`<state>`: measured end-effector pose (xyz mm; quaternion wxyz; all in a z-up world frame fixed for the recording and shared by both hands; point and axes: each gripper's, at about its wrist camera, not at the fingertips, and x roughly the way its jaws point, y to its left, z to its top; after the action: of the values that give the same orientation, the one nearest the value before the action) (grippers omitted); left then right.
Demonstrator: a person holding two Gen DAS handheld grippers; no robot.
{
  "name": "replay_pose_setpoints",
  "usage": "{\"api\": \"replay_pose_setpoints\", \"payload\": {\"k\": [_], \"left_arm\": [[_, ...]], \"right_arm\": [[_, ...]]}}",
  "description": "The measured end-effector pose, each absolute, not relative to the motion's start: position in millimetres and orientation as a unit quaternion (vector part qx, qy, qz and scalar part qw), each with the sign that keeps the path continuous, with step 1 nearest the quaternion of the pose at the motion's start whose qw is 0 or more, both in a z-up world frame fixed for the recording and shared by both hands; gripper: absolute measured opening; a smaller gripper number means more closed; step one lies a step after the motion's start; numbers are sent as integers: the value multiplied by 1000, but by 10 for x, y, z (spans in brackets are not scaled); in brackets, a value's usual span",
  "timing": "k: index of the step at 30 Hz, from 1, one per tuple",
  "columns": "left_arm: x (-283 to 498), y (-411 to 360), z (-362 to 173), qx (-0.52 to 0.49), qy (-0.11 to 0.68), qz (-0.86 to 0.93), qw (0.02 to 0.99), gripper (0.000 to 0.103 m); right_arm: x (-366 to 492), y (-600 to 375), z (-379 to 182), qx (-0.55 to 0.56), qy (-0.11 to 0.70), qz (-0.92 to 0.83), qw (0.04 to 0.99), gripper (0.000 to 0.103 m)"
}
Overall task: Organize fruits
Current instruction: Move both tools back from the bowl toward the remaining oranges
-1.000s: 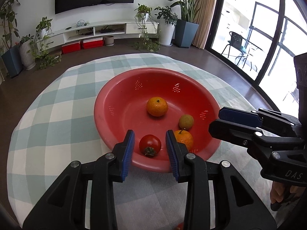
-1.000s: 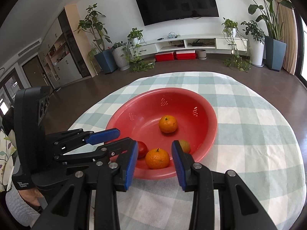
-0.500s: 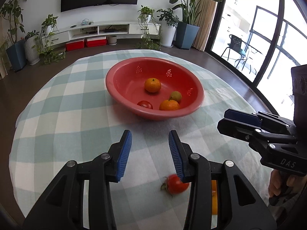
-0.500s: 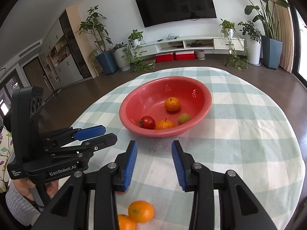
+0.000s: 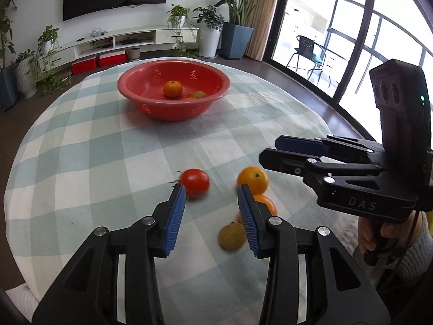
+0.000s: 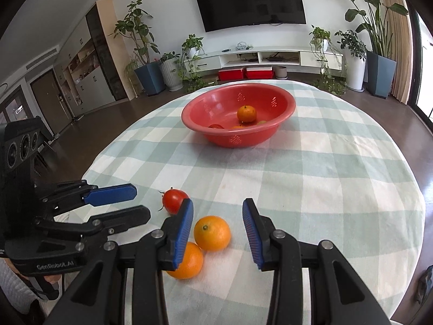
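On the worktop (image 6: pixel 338 162), both hand-held grippers, left (image 5: pixel 211 197) and right (image 6: pixel 217 212), stand spread and empty; tomato (image 6: pixel 175 200) at ten o'clock of the orange (image 6: pixel 212 233).

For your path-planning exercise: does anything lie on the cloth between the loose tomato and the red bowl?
Nothing visible does. The tomato sits on the checked cloth, and only bare cloth stretches from it to the red bowl. The other loose fruits lie beside it, not ahead.
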<state>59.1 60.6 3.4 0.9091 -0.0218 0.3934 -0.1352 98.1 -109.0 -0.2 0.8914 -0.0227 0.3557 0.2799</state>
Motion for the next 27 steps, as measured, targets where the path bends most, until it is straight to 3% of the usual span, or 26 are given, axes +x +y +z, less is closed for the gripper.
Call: {"api": "replay_pose_setpoints", "payload": {"k": [27], "left_arm": [[685, 25, -334, 44, 430, -186, 882, 40]], "right_arm": [[938, -1165, -10, -8, 350, 275, 895, 46]]}}
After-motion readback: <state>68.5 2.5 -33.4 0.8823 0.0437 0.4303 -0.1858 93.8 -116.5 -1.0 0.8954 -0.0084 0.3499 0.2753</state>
